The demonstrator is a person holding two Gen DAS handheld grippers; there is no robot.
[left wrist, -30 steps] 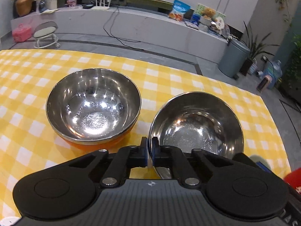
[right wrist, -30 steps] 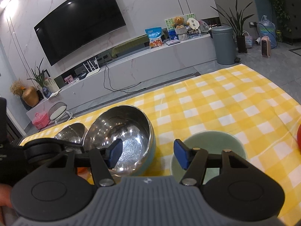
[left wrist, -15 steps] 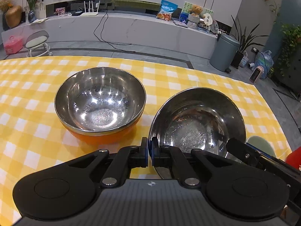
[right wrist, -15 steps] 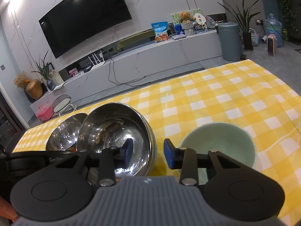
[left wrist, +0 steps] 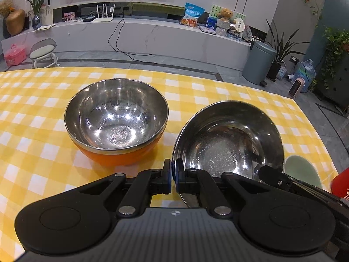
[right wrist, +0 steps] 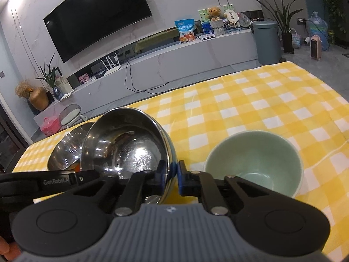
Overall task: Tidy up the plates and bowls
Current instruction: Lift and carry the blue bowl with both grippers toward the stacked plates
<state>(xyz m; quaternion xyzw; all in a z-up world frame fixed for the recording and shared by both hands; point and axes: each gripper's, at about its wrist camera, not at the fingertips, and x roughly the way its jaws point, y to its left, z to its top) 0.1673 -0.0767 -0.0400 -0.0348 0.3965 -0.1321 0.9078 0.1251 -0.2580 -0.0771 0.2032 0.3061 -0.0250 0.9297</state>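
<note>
A steel bowl with a blue outside (left wrist: pixel 226 144) stands tilted on edge on the yellow checked cloth. My left gripper (left wrist: pixel 173 174) is shut on its near rim. My right gripper (right wrist: pixel 172 174) is closing on the same bowl (right wrist: pixel 126 144) from its other side, one pad inside, one on the blue wall, both touching the rim. An orange bowl with a steel lining (left wrist: pixel 115 118) sits upright to the left. A pale green ceramic bowl (right wrist: pixel 255 159) sits upright to the right, just beyond my right gripper's fingers.
The checked tablecloth (left wrist: pixel 32 131) covers the table, whose far edge lies past the bowls. A red object (left wrist: pixel 340 183) shows at the right edge near the green bowl. Beyond the table are a TV console, a stool and a grey bin.
My right gripper's jaws have gone from wide apart to closed on the steel bowl's rim, and its arm has come into the left wrist view. The left gripper has kept its hold.
</note>
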